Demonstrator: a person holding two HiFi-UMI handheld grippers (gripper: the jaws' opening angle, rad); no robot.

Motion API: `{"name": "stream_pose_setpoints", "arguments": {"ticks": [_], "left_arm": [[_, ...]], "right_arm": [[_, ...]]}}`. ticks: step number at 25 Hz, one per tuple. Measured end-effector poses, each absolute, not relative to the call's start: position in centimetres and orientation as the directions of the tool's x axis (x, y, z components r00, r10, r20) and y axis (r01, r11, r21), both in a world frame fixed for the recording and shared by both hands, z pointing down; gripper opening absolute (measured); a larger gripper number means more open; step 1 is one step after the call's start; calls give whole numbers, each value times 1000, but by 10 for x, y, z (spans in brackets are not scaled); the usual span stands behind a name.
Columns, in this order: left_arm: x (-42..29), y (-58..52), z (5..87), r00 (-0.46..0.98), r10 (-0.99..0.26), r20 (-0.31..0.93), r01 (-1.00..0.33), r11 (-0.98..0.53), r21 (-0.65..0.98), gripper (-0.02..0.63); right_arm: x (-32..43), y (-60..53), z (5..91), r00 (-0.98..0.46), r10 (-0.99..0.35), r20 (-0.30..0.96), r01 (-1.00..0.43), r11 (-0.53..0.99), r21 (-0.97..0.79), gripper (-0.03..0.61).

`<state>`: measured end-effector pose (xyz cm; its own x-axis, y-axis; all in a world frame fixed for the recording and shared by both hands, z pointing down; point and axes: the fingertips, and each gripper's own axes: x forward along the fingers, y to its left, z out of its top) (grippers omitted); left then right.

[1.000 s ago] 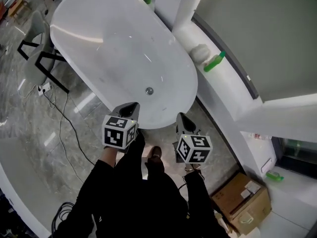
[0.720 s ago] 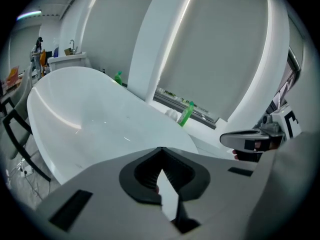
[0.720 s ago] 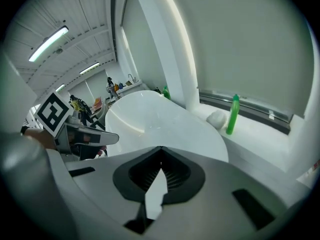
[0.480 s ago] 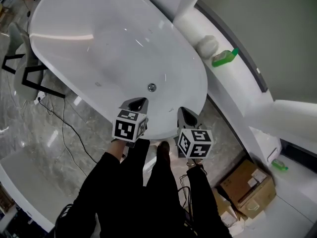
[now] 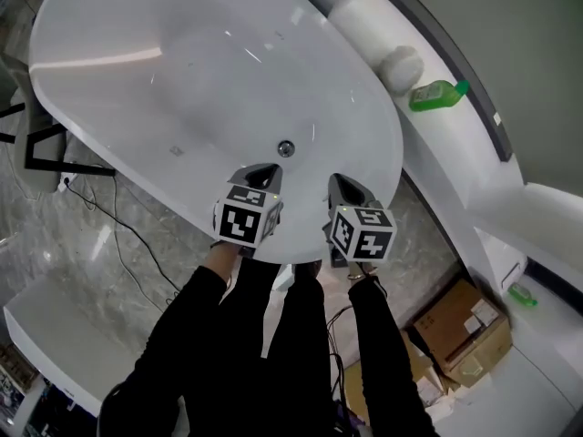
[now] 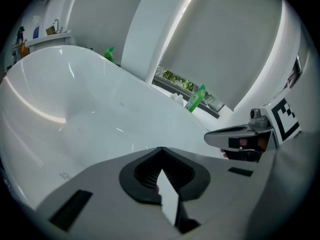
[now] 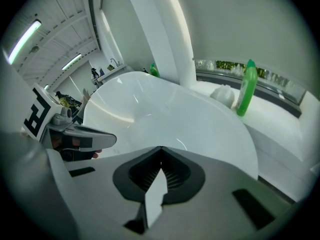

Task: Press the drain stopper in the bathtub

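The round metal drain stopper (image 5: 286, 148) sits in the floor of the white oval bathtub (image 5: 182, 80), near its close end. My left gripper (image 5: 262, 173) is over the tub's near rim, just short of the stopper and slightly left of it, jaws shut with nothing held. My right gripper (image 5: 344, 189) hangs over the rim to the stopper's right, also shut with nothing held. In the left gripper view the left gripper (image 6: 160, 149) points along the tub (image 6: 75, 99). In the right gripper view the right gripper (image 7: 161, 148) faces the basin (image 7: 170, 114). Neither gripper view shows the stopper.
A green bottle (image 5: 437, 95) and a white round object (image 5: 402, 64) stand on the white ledge right of the tub. A cardboard box (image 5: 465, 330) lies on the floor at the lower right. A black frame (image 5: 36, 148) and a cable (image 5: 118, 226) are left of the tub.
The person has stepped closer to the tub. Both grippers have moved forward from outside the near rim to over it, nearer the stopper. Both jaws stay shut.
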<state>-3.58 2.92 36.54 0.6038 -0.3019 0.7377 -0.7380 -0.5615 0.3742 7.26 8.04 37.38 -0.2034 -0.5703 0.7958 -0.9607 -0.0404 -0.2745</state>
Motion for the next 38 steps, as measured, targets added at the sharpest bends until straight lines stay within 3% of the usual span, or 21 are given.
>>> {"name": "stream_pose_setpoints", "arguments": {"ticks": [8,38], "left_arm": [[-41,11,430,603,-269,751,-751,-508,422,7],[-1,-7,644,508,-202,837,-790,-496,360,6]], "right_arm": [[60,67,437,-227,-498,837,-956,-48,-288,2],[57,38,644,-282,-342,896,-932,-125,-341,2]]}}
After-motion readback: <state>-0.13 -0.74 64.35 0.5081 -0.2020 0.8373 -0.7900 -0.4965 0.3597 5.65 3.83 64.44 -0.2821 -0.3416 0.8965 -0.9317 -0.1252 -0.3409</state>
